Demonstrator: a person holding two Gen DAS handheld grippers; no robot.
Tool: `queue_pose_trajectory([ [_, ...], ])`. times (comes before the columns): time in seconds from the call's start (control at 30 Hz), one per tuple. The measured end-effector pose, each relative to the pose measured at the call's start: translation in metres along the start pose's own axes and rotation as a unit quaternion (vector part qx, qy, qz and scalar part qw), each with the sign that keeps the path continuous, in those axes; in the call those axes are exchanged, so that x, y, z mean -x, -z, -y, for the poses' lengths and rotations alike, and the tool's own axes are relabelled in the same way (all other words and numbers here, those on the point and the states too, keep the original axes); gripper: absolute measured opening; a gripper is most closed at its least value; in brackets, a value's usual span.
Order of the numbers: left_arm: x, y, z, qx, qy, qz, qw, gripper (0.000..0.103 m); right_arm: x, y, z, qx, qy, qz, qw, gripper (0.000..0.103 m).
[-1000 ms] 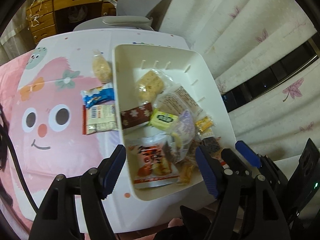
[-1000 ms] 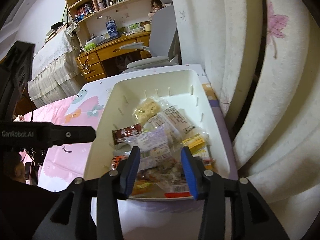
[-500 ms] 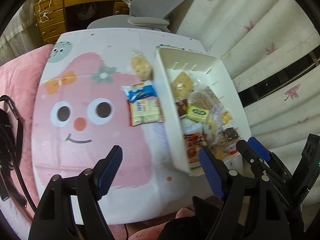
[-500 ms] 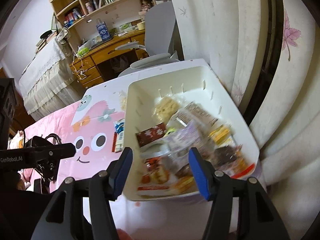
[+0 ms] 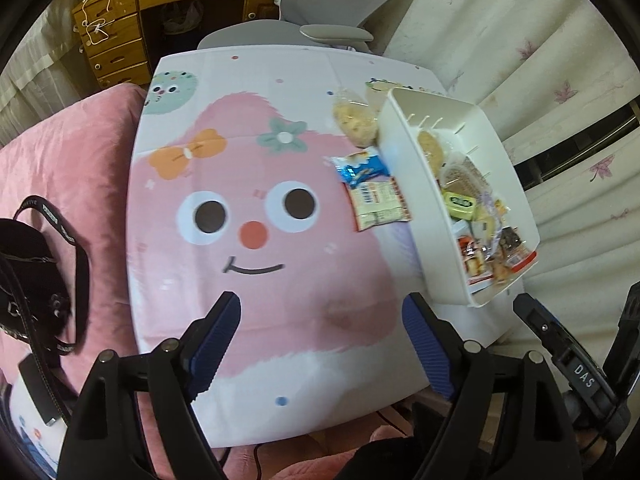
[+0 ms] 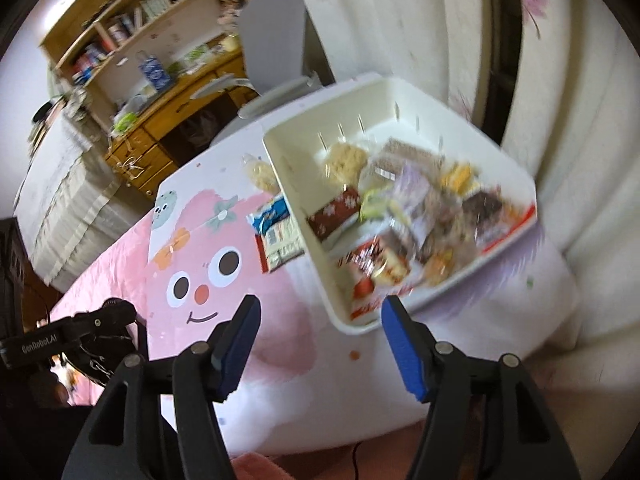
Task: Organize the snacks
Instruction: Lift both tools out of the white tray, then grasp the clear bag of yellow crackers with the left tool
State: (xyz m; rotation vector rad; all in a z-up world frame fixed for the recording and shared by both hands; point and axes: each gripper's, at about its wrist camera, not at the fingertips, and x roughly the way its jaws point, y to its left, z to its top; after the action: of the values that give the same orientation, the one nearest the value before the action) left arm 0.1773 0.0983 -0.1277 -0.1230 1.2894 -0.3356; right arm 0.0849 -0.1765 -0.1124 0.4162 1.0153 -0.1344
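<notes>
Hovering my left gripper [image 5: 322, 334] and right gripper [image 6: 318, 338] over the cartoon-face tablecloth [image 5: 240, 240], I see both sets of jaws opening with nothing between them. The white bin [image 5: 404, 168] holds mixed snack packets; just beside its left wall lie a rice-cracker bag [image 5: 354, 122], a blue packet [image 5: 360, 168] and a red-edged packet [image 5: 378, 202].

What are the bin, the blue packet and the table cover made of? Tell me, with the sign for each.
Bin: looks like hard white plastic, smooth and slightly glossy, with moulded slots in its walls.
Blue packet: seems to be shiny plastic film or foil, crinkled and catching highlights.
Table cover: probably printed fabric or soft vinyl, matte, with creases across its cartoon face; the pictures leave it open.
</notes>
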Motion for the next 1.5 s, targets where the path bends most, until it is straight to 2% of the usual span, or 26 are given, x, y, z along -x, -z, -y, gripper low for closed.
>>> queue_pose_trajectory([
  [0.17, 0.004, -0.012, -0.025, -0.003, 0.008, -0.003, 1.0, 0.085, -0.01, 0.008, -0.011, -0.073, -0.023, -0.041, 0.996, 0.064],
  [0.37, 0.004, -0.041, -0.038, 0.005, 0.011, 0.002, 0.9999, 0.085, -0.026, 0.01, -0.022, -0.158, -0.023, -0.103, 0.982, 0.066],
  [0.43, 0.004, -0.052, -0.039, 0.007, 0.013, 0.008, 0.9999, 0.085, -0.033, 0.009, -0.023, -0.19, -0.005, -0.126, 0.974, 0.07],
  [0.5, 0.004, -0.065, -0.04, 0.01, 0.013, 0.016, 0.9997, 0.086, -0.043, 0.009, -0.019, -0.243, 0.013, -0.15, 0.958, 0.07],
  [0.6, 0.003, -0.084, -0.04, 0.017, 0.01, 0.024, 0.9995, 0.088, -0.058, 0.009, -0.014, -0.308, 0.013, -0.158, 0.938, 0.071],
  [0.9, -0.021, -0.143, -0.032, 0.049, 0.023, -0.017, 0.9984, 0.089, -0.091, -0.016, -0.013, -0.418, 0.021, -0.129, 0.899, 0.073],
  [1.03, -0.044, -0.166, -0.026, 0.058, 0.02, -0.026, 0.9978, 0.089, -0.111, -0.036, -0.018, -0.427, 0.015, -0.116, 0.897, 0.073],
  [1.17, -0.068, -0.186, -0.022, 0.075, 0.06, -0.015, 0.9953, 0.089, -0.129, -0.049, -0.018, -0.432, 0.022, -0.116, 0.894, 0.073],
  [1.5, -0.131, -0.223, -0.01, 0.089, 0.121, -0.015, 0.9886, 0.089, -0.171, -0.062, -0.025, -0.433, 0.064, -0.113, 0.892, 0.073],
])
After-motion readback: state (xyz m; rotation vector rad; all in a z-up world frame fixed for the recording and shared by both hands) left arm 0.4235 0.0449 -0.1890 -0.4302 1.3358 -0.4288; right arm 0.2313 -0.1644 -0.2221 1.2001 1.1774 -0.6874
